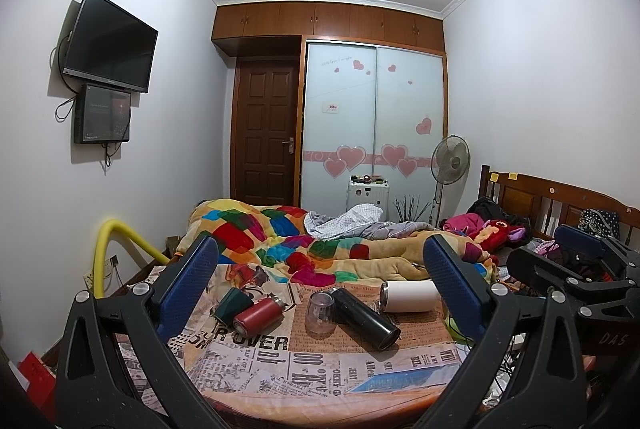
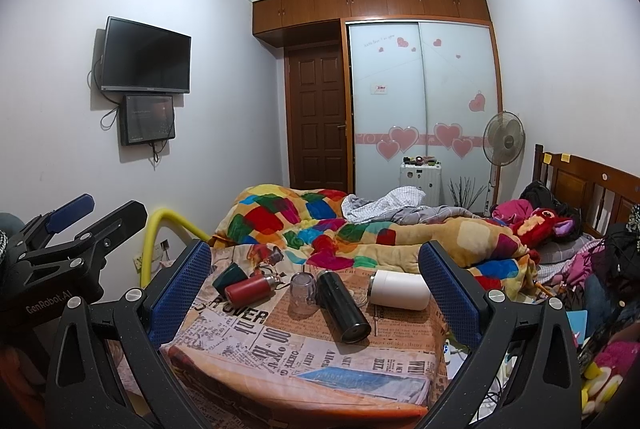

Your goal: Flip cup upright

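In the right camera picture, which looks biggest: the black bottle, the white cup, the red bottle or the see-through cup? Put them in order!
1. black bottle, longest, though also nearest the camera
2. white cup
3. red bottle
4. see-through cup

Red bottle and see-through cup look close in size, so their order is unsure.

The left gripper (image 1: 320, 281) is held level, pointing forward, its two blue-padded fingers (image 1: 188, 285) spread wide with nothing between them. The right gripper (image 2: 316, 281) is posed the same way, jaws wide apart and empty, blue pads (image 2: 448, 293) facing inward. The two sit side by side, close together: each shows at the edge of the other's view, the right gripper slightly farther right and at about the same height.
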